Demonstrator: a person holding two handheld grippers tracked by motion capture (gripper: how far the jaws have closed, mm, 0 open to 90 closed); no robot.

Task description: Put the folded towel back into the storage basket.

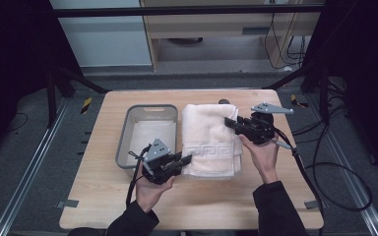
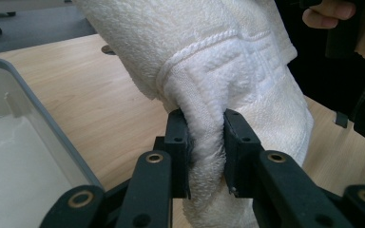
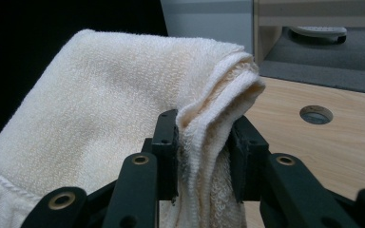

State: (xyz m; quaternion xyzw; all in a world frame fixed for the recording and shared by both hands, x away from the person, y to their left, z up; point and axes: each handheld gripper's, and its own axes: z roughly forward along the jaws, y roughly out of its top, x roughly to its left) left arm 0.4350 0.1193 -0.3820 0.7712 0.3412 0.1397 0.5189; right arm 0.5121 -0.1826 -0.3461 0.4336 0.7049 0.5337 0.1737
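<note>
The table (image 1: 103, 206) is taking up most of the high view, a pale wooden top with dark floor and cables lying around it. On it, left of centre, a grey bin (image 1: 123, 142) is sitting with a white sheet lying flat on its bottom; its rim is running just beside the towel's left edge, and in the left gripper view its grey wall is standing close on the left of the jaws.

The towel (image 1: 206, 132), cream and folded, with a key-pattern band near its front end, is lying right of the bin, with its pinched edges riding up off the wood. The left gripper (image 1: 184, 160) is pinching its near left corner: in the left gripper view the jaws are squeezing a thick fold of terry between them. The right gripper (image 1: 230, 123) is clamping the far right edge, its jaws biting on several stacked layers in the right gripper view.

A small round hole (image 3: 316, 114) is showing in the tabletop just past the towel's far end.
</note>
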